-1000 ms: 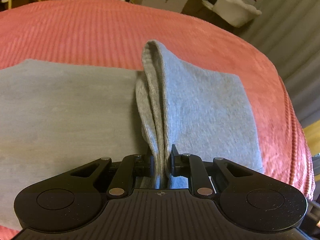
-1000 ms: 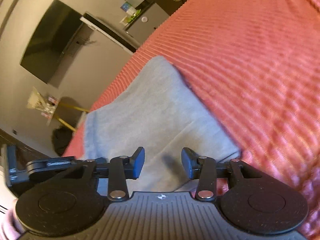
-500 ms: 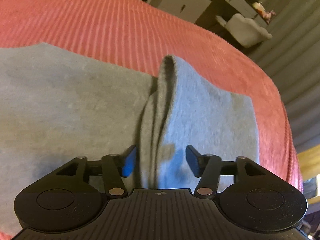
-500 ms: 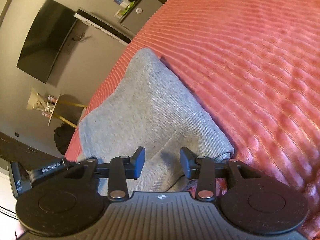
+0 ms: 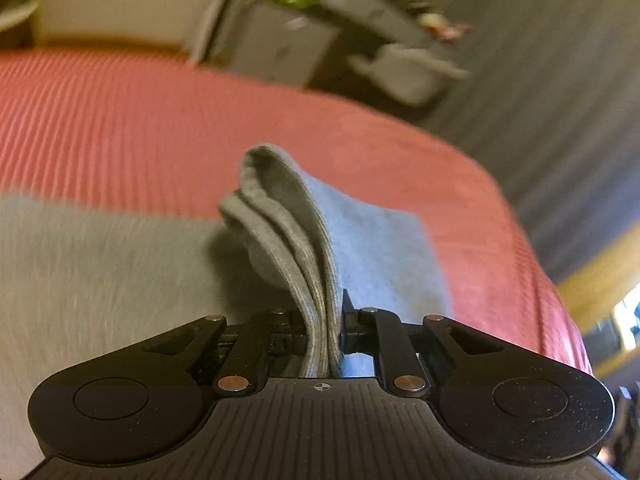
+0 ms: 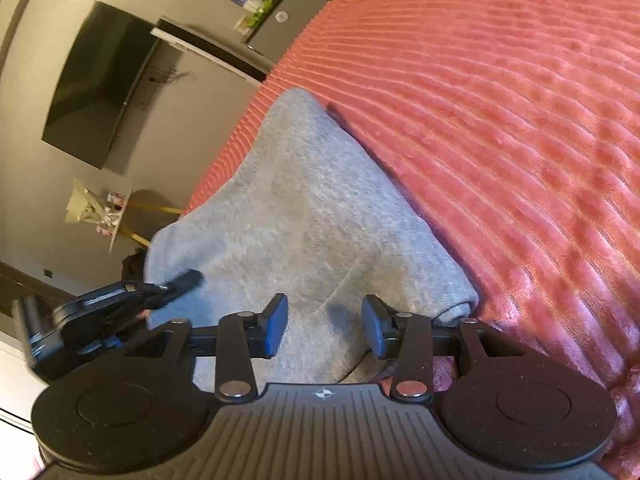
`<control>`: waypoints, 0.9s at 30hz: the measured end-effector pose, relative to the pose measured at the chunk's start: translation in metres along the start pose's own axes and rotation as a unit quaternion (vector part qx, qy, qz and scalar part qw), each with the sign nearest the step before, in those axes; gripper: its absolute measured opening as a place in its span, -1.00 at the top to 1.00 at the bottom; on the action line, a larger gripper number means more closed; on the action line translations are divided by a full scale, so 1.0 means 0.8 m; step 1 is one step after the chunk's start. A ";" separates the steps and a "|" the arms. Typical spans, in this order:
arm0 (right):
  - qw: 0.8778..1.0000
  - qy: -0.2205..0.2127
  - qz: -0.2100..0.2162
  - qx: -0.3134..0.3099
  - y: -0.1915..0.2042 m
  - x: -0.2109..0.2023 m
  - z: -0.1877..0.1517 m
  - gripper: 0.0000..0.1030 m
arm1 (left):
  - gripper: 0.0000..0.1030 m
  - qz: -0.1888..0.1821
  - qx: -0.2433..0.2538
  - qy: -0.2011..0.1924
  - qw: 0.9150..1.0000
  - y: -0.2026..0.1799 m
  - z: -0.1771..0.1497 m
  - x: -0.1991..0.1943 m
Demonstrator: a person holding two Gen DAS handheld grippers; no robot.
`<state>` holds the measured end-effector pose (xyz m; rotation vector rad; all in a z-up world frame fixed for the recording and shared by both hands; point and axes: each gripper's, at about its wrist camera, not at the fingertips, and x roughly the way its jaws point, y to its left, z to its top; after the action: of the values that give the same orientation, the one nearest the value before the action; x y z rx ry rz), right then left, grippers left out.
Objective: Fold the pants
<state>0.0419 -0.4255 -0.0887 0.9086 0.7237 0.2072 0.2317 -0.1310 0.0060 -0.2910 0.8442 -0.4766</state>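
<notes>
Left wrist view: my left gripper point(image 5: 325, 332) just closed, clamped on a raised ribbed fold of the grey pants point(image 5: 100, 280) lying on the red bedspread point(image 5: 160, 120). Only the right wrist view shows my right gripper point(image 6: 324, 330), jaws apart over the pants point(image 6: 312, 208), opening slightly, gripping nothing.

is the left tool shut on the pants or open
Shut on the pants: the left tool, its jaws having just closed, pinches the doubled ribbed edge of the grey pants, lifting it off the red bedspread.
</notes>
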 end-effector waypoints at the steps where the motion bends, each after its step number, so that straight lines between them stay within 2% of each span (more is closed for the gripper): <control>1: 1.000 -0.001 0.003 -0.003 0.002 -0.001 -0.001 0.11 | 0.72 0.001 0.013 0.000 1.000 -0.001 0.003 -0.008; 3: 1.000 0.005 0.014 -0.007 0.004 0.001 -0.001 0.10 | 0.72 0.010 0.017 0.006 1.000 0.010 0.008 -0.014; 5: 1.000 0.009 0.015 -0.009 0.004 0.001 -0.001 0.08 | 0.71 0.043 0.004 0.022 0.999 0.030 0.007 -0.007; 7: 1.000 0.012 0.020 -0.010 0.005 0.001 -0.001 0.07 | 0.66 0.094 -0.034 0.051 0.994 0.058 -0.002 0.015; 9: 1.000 0.017 0.020 -0.014 0.008 0.002 -0.002 0.07 | 0.51 0.118 -0.068 0.074 0.988 0.074 -0.013 0.031; 10: 1.000 0.017 0.015 -0.019 0.010 0.002 -0.002 0.07 | 0.51 0.116 -0.076 0.065 0.988 0.073 -0.017 0.029; 11: 1.000 0.016 0.012 -0.023 0.013 0.001 -0.003 0.07 | 0.39 0.110 -0.078 0.059 0.989 0.068 -0.020 0.026; 12: 0.999 0.012 0.011 -0.028 0.015 -0.001 -0.003 0.07 | 0.17 0.105 -0.076 0.067 0.989 0.064 -0.023 0.025; 14: 0.999 -0.001 0.006 -0.031 0.019 -0.006 -0.003 0.06 | -0.08 0.091 -0.066 0.085 0.990 0.057 -0.030 0.025; 15: 0.999 -0.007 0.007 -0.035 0.021 -0.009 -0.001 0.06 | -0.14 0.083 -0.056 0.088 0.991 0.053 -0.035 0.022; 18: 0.998 -0.020 -0.005 -0.053 0.031 -0.008 0.005 0.10 | -0.08 0.084 -0.032 0.090 0.992 0.052 -0.051 0.012; 20: 0.998 -0.030 -0.018 -0.057 0.035 -0.004 0.009 0.17 | -0.03 0.078 -0.045 0.089 0.992 0.057 -0.058 0.003; 21: 0.998 -0.030 -0.027 -0.053 0.035 0.000 0.010 0.17 | 0.08 0.073 -0.058 0.090 0.992 0.062 -0.061 -0.001; 24: 0.998 -0.001 -0.054 -0.045 0.034 0.022 0.009 0.18 | 0.31 0.066 -0.091 0.101 0.988 0.068 -0.066 0.001; 27: 0.996 0.039 -0.049 -0.065 0.042 0.038 0.009 0.17 | 0.49 0.060 -0.119 0.103 0.986 0.075 -0.066 0.002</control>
<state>0.0735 -0.3955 -0.0746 0.7423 0.8166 0.2006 0.2089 -0.0835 -0.0540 -0.4126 1.1168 -0.2947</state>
